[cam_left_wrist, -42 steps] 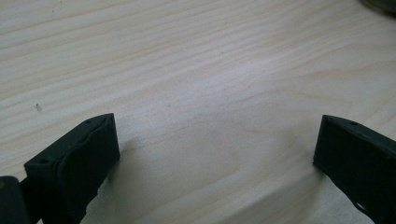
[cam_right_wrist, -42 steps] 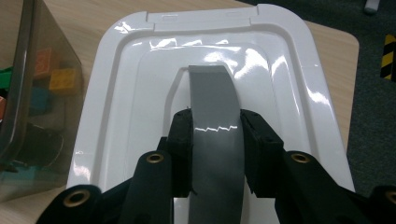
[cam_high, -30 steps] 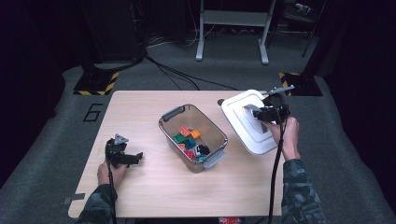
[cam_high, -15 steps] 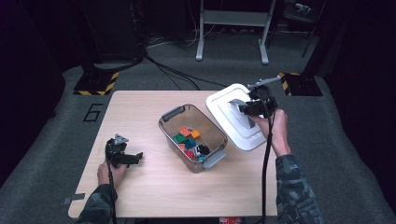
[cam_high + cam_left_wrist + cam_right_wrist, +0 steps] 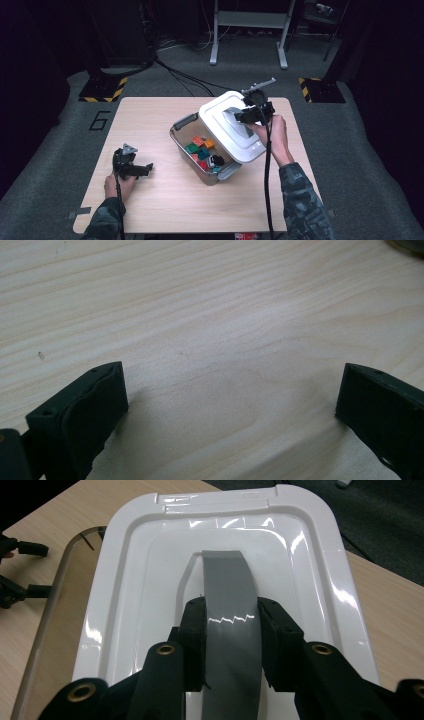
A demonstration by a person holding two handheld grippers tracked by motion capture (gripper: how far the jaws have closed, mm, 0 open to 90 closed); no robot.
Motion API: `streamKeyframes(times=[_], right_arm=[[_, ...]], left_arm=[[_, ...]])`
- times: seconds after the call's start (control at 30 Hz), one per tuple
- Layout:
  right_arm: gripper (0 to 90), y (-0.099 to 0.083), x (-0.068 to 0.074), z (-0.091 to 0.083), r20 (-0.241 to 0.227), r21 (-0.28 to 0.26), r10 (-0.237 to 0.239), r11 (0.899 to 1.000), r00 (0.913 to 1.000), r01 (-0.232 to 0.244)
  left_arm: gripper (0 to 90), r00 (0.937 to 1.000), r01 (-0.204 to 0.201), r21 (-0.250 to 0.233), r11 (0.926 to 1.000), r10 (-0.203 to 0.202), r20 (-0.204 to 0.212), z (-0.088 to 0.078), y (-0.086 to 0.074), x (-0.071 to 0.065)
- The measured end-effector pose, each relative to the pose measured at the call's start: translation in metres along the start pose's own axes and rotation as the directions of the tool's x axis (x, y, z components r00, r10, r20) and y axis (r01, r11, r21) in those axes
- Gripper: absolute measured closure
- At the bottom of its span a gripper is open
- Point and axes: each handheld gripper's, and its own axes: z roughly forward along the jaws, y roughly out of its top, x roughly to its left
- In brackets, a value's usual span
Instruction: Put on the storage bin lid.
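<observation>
Shifted leftward since the earlier frames, the white lid point(image 5: 231, 125) now hangs tilted over the right half of the clear bin point(image 5: 202, 150), whereas a second ago it lay on the table point(image 5: 150, 210) to the bin's right. Left: the left gripper point(image 5: 145, 169) has kept its place near the table's left edge, jaws spread wide with nothing but bare wood between them, as the left gripper view confirms point(image 5: 230, 405). Centre: the bin, a transparent rectangular tub with grey end clasps point(image 5: 186, 121), holds a loose heap of small building bricks point(image 5: 202, 150) in orange, green, red and teal, with a black-and-white piece among them; they cover only part of the floor and lie well below the rim. Right: the right gripper point(image 5: 231, 630) is clenched across the lid's grey arched handle point(image 5: 227, 595), one pad on either flank.

Handling, as a judgement: the lid is a thin, stiff moulded shell, light for its breadth and glossy, hence liable to swing or slip about a single central grip. The handle is the natural hold; taken at its crown it balances the lid. The bin is rigid but light and may slide when the lid is pressed home, so the free gripper could brace its near wall.
</observation>
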Motion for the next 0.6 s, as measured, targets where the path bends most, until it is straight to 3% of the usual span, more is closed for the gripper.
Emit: streamKeyframes(times=[0.23, 0.37, 0.6], right_arm=[[66.7, 0.011, 0.023, 0.014, -0.045, 0.017, -0.032, 0.999, 0.9985, 0.033], [66.7, 0.014, 0.038, 0.030, -0.071, 0.048, -0.052, 0.997, 0.9962, 0.055], [66.8, 0.011, 0.051, 0.051, -0.094, 0.083, -0.047, 0.995, 0.9945, 0.054]], left_arm=[[0.0, 1.0000, -0.001, 0.000, 1.0000, 0.001, 0.000, 0.000, 0.000, 0.000], [0.0, 1.0000, 0.001, -0.001, 1.0000, -0.001, 0.000, 0.000, 0.000, 0.000], [0.0, 1.0000, 0.001, 0.000, 1.0000, -0.001, 0.000, 0.000, 0.000, 0.000]])
